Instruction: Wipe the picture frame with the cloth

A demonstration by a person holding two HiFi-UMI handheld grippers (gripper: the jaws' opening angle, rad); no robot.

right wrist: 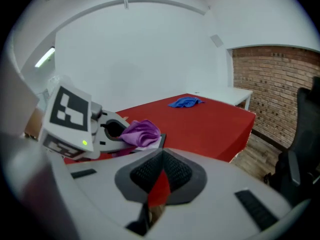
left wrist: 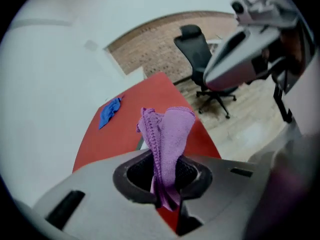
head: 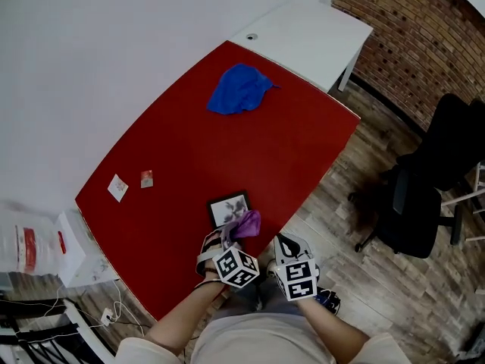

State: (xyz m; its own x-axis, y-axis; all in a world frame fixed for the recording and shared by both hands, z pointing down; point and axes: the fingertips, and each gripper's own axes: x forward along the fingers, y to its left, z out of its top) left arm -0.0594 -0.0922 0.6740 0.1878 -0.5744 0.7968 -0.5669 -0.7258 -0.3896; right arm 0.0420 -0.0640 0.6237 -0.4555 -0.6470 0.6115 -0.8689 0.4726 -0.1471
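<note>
A small black picture frame [head: 227,208] lies flat near the front edge of the red table [head: 182,150]. My left gripper [head: 230,239] is shut on a purple cloth [head: 247,223], whose bunched end hangs over the frame's near right corner. In the left gripper view the purple cloth [left wrist: 167,134] stands up out of the left gripper [left wrist: 167,184]. My right gripper [head: 283,243] hovers just off the table's front edge, to the right of the left one. The right gripper [right wrist: 161,183] is shut and holds nothing; from there I see the purple cloth [right wrist: 141,132] and the frame's edge [right wrist: 160,140].
A crumpled blue cloth [head: 241,89] lies at the far end of the table. Two small cards [head: 117,188] [head: 146,178] sit near the left edge. A white table [head: 311,36] adjoins the far end. A black office chair [head: 424,203] stands on the wooden floor to the right.
</note>
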